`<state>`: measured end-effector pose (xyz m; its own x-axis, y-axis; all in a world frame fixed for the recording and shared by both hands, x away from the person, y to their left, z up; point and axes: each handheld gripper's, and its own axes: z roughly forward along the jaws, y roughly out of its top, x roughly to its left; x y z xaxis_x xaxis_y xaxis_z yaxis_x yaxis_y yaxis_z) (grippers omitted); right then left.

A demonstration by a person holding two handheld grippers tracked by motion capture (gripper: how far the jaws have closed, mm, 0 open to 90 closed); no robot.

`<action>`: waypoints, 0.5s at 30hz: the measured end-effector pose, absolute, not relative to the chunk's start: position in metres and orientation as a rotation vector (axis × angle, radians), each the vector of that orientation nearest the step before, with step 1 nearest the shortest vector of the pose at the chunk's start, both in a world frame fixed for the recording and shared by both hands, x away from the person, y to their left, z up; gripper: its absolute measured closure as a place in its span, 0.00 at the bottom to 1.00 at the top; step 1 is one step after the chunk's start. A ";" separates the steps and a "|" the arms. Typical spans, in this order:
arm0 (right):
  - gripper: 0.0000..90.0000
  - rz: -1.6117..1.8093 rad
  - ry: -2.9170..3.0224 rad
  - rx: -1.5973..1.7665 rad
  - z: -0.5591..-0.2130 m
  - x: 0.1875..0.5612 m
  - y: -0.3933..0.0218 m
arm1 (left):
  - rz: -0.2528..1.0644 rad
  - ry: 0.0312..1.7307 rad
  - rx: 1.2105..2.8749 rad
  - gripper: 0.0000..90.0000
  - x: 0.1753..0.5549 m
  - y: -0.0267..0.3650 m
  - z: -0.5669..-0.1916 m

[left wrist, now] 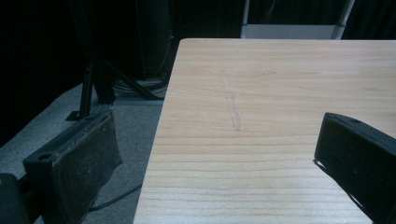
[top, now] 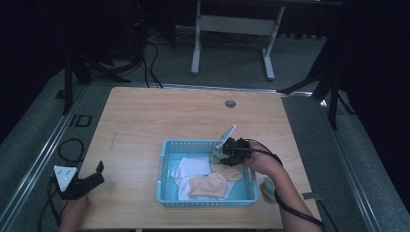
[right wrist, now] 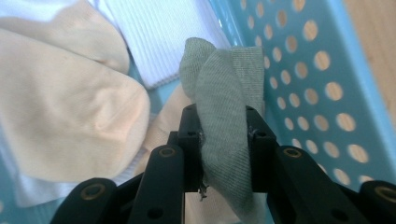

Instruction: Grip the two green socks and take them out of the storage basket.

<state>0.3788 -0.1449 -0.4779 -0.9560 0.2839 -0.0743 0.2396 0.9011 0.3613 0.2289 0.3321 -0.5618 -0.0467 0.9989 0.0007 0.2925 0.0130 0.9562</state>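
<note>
Grey-green knitted sock [right wrist: 224,116]: a soft, light, limp fabric piece, likely to sag and stretch rather than slip, so it is best taken by a bunched fold, as is being done.

High view: the right gripper [top: 223,153] is reaching into the right-hand end of the light blue perforated plastic basket [top: 164,164], right of centre in the frame, where the sock is showing as a small dull patch at its tips. Cream socks [top: 210,185] and white ribbed cloths [top: 191,166] are lying in the basket. Another greyish bundle [top: 268,188] is sitting outside the basket, partly covered by the forearm. The left gripper [top: 99,170] is resting at the lower left table edge.

Left gripper view: the jaws are standing wide apart over the bare pale wooden table [left wrist: 280,84], holding nothing.

Right gripper view: the jaws are pinching the sock's fold at centre frame, beside the basket wall [right wrist: 317,70]. The sock's lower part is running out of frame, so its full length is remaining unclear.
</note>
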 end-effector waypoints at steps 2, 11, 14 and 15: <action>0.84 0.549 2.928 0.396 -0.470 0.377 -0.145 | 1.083 1.464 1.397 0.01 0.229 0.332 -0.562; 0.84 0.692 2.889 0.366 -0.436 0.369 -0.154 | 1.084 1.465 1.398 0.01 0.229 0.332 -0.562; 0.84 0.727 2.863 0.368 -0.423 0.368 -0.162 | 1.085 1.465 1.398 0.01 0.229 0.332 -0.562; 0.84 0.741 2.851 0.369 -0.419 0.368 -0.165 | 1.085 1.466 1.397 0.01 0.229 0.332 -0.562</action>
